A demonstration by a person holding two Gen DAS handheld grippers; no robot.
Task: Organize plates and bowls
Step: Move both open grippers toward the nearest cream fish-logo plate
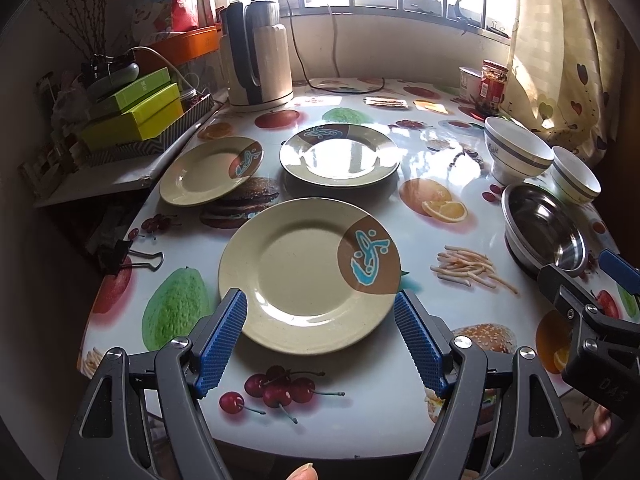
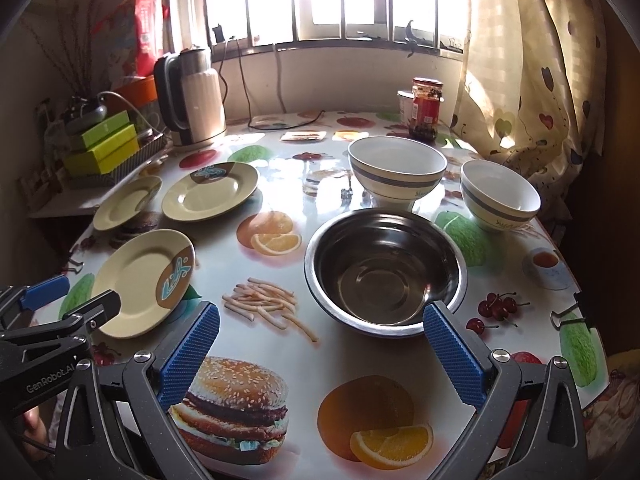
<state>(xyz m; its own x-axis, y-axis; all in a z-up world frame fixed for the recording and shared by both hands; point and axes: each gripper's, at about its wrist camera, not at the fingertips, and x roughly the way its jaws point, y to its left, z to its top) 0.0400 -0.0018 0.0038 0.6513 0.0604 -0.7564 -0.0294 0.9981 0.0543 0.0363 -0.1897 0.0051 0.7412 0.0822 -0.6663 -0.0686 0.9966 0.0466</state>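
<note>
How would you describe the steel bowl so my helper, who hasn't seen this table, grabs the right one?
Start at the curtain on the table's right side; two white bowls with blue bands stand before it. Nearer the front edge sits the steel bowl, just ahead of the right gripper. It alone is shiny metal, wide and shallow.

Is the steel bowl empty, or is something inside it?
Empty. In the right wrist view the steel bowl stands upright and its shiny bare bottom shows, with only reflections inside.
</note>
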